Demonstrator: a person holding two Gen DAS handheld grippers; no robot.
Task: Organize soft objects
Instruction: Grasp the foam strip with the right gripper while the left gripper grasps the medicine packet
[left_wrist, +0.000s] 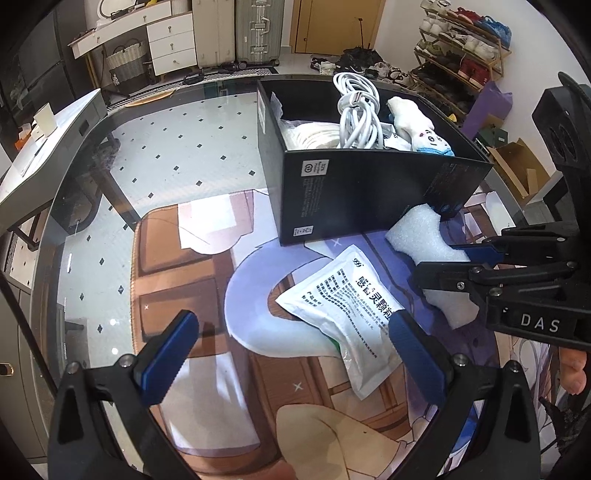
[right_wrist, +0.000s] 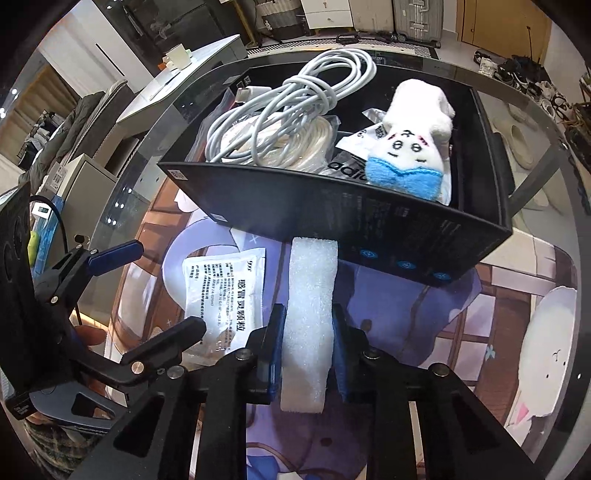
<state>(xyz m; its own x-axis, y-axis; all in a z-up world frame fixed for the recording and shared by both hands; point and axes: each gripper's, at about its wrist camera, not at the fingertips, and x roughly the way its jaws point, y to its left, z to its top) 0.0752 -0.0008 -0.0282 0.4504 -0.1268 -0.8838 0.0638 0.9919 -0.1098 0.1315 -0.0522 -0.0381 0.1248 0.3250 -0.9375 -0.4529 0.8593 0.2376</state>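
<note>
Left wrist view: left gripper (left_wrist: 291, 354) jaws spread, empty, over the glass tabletop (left_wrist: 177, 166). White printed flat sachet (left_wrist: 345, 315) lies just ahead-right, right finger overlapping its edge.

Right wrist view: right gripper (right_wrist: 308, 354) jaws pinch the white foam strip (right_wrist: 310, 306), long axis pointing straight at the black open cardboard box (right_wrist: 369, 221), far end against its near wall. Needs lifting over the rim.

Both wrist views near box (left_wrist: 354, 192)

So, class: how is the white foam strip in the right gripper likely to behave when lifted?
The foam strip probably weighs little; its surface looks airy and cellular. It likely squashes, since the right gripper pinches its waisted middle. Being fairly thick, it should sag little.
</note>
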